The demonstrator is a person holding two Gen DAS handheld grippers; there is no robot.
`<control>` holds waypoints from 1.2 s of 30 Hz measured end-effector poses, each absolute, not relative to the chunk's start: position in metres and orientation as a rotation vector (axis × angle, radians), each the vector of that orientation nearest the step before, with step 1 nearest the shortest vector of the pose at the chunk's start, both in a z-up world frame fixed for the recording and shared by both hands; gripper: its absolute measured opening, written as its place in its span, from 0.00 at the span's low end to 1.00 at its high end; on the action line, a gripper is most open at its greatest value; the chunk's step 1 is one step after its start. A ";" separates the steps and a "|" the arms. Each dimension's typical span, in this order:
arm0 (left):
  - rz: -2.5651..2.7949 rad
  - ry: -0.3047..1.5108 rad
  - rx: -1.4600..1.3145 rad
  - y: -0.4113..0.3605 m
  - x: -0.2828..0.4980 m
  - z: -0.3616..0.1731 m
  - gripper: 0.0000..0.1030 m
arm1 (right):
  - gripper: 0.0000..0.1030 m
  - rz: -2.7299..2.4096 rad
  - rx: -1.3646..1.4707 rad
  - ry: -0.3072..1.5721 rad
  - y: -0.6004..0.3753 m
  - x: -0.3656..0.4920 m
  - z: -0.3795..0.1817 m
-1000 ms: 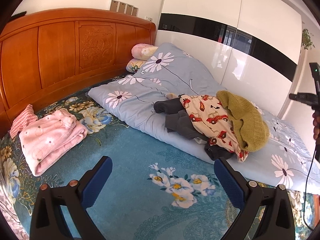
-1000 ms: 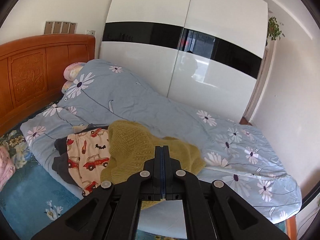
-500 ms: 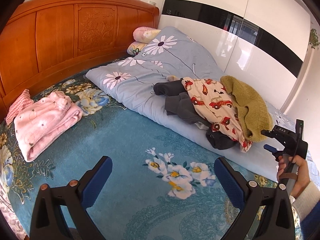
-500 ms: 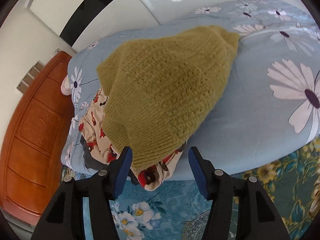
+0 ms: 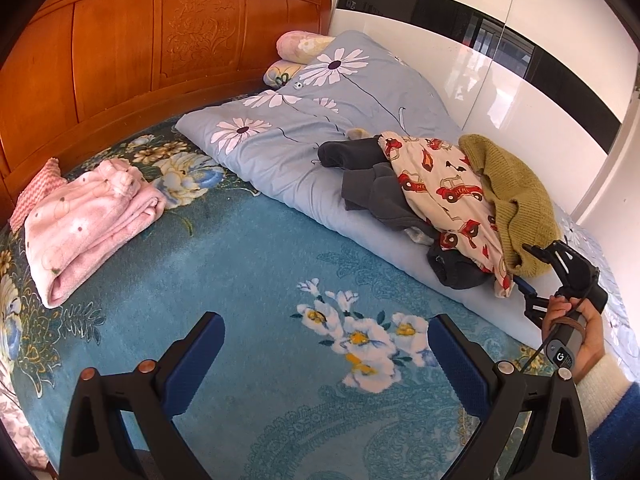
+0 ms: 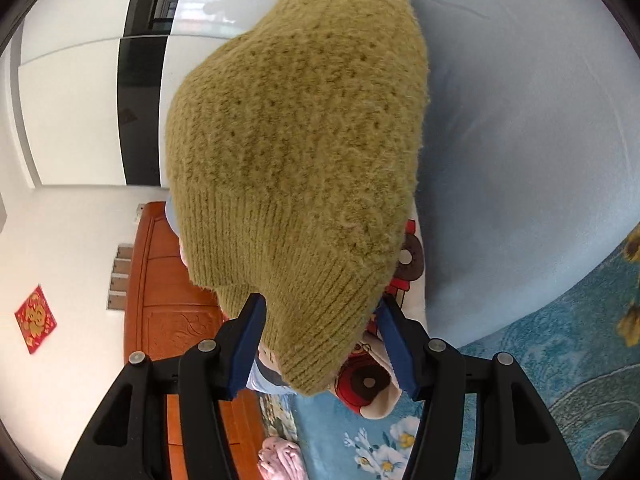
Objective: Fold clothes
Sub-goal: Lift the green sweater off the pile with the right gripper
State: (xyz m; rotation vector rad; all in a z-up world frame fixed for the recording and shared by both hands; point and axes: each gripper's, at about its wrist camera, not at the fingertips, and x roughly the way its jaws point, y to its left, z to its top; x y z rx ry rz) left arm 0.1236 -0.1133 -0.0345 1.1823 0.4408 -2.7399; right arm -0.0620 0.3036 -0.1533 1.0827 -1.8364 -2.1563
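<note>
Right now right gripper (image 6: 322,350) jaws open, straddling green sweater (image 6: 296,152) hem.

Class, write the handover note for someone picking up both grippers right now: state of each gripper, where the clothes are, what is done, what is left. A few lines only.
Left gripper: open, holding nothing, above the blue floral bedspread.
Right gripper: open, its fingers on either side of the ribbed hem of the green sweater, not yet closed on it.
Clothes: the sweater tops a pile on the grey daisy quilt, over the car-print garment and dark grey clothes.
Done: a pink garment lies folded near the headboard.
Left: grip the sweater, lift it off, fold it, then the rest of the pile.
</note>
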 end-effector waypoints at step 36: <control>-2.774 0.466 1.187 -0.112 0.138 -0.020 1.00 | 0.10 -2.328 0.929 -1.731 0.340 -0.102 -0.018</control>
